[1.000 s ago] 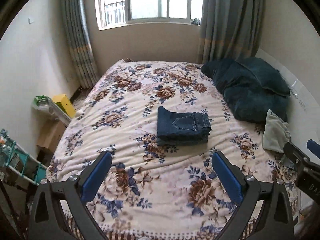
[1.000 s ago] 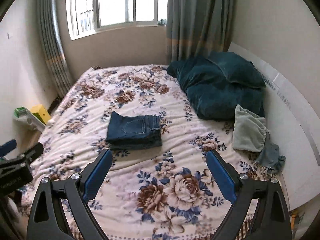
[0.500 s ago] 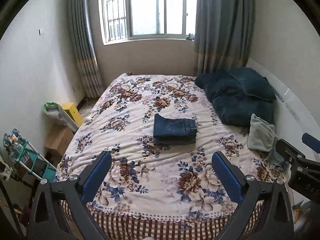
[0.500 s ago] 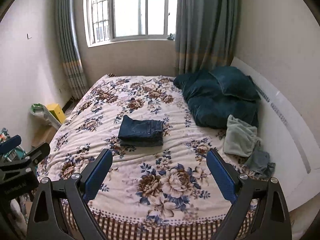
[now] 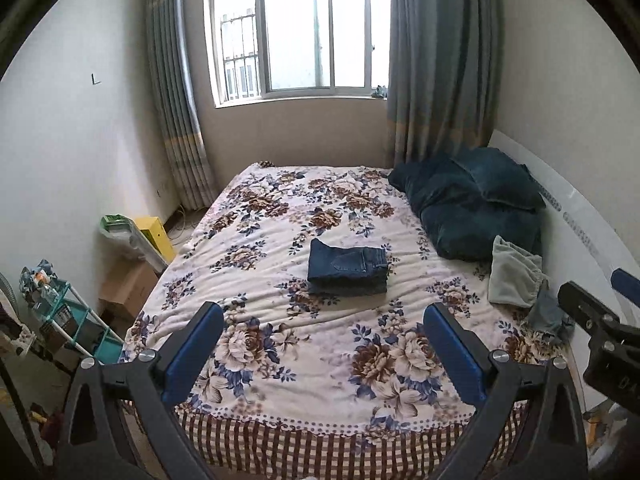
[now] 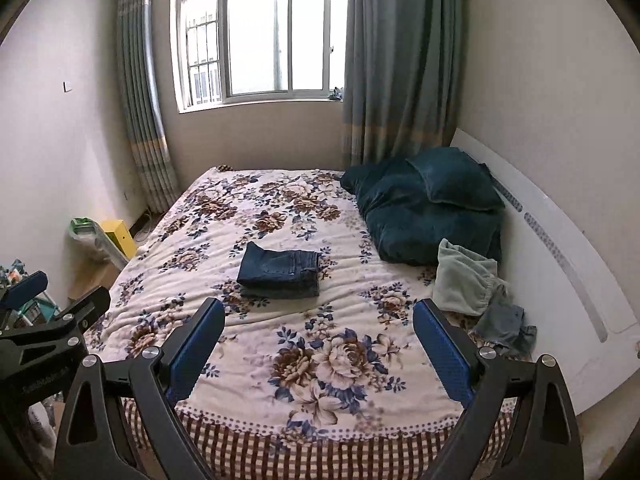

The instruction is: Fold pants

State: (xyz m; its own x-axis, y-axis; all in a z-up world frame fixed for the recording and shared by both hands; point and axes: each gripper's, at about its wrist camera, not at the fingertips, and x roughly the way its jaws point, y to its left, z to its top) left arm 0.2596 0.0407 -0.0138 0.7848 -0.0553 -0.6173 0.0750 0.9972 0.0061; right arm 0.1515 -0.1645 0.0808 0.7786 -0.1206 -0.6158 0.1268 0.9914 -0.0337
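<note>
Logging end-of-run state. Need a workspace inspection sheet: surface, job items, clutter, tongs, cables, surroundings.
Surface: bed with floral blanket, lightly wrinkled.
Job's things: jeans folded in a compact stack mid-bed, untouched.
Clutter: dark teal pillows by the headboard; pale green cloth and grey-blue cloth at the right edge.
Tongs: left tongs open, empty; right tongs open, empty; both short of the jeans.
Cables: thin wires on the floor by the left curtain.
Surroundings: window, curtains, yellow box, shelf rack.
</note>
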